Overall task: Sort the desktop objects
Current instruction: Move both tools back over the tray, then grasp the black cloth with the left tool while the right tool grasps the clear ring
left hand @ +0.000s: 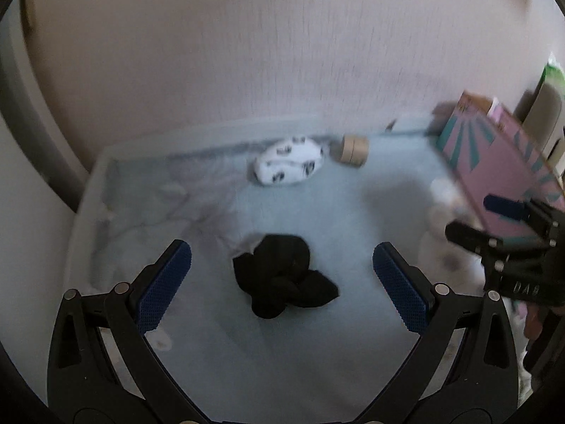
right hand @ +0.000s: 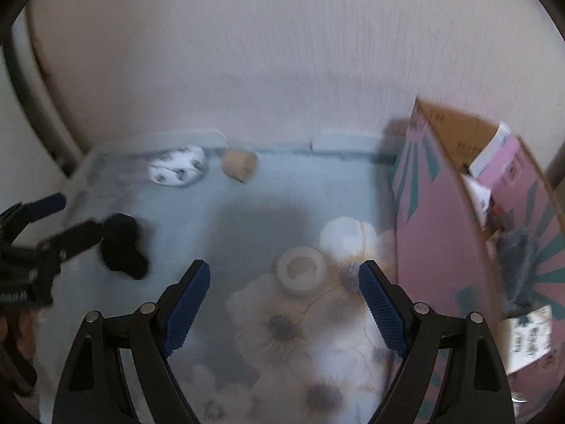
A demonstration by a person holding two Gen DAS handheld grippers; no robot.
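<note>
Looking through the left wrist view, the left gripper [left hand: 282, 282] stands with its jaws wide apart and nothing clamped. A black bundle of cloth [left hand: 282, 277], probably a rolled sock, lies on the pale blue cover [left hand: 353, 212] directly between the two blue pads [left hand: 166, 282], not touching either. Farther off, near the wall, lie a white patterned sock roll [left hand: 289, 160] and, just beside it, a tan tape roll [left hand: 351, 148]. At the right edge the right gripper [left hand: 494, 219] shows in front of a pink cardboard box [left hand: 494, 162]. Judged step: approach for pickup of the black bundle. Next move: lower until the pads flank the bundle, then close. The cloth is soft and will compress, so a full close is likely needed.

Turning to the right wrist view, the right gripper [right hand: 284, 300] also has its jaws apart and empty. A pale ring [right hand: 300, 270], apparently another tape roll, lies flat on the flowered part of the cover, between and slightly beyond the pads. The pink box stands open just to the right, with several items inside; blur hides what they are. The left gripper [right hand: 60, 215] appears at the left, next to the black bundle. Judged step: approach to the ring. Next move: descend, span the ring's outer wall, close, then carry it to the box, which is probably the sorting destination.
</note>
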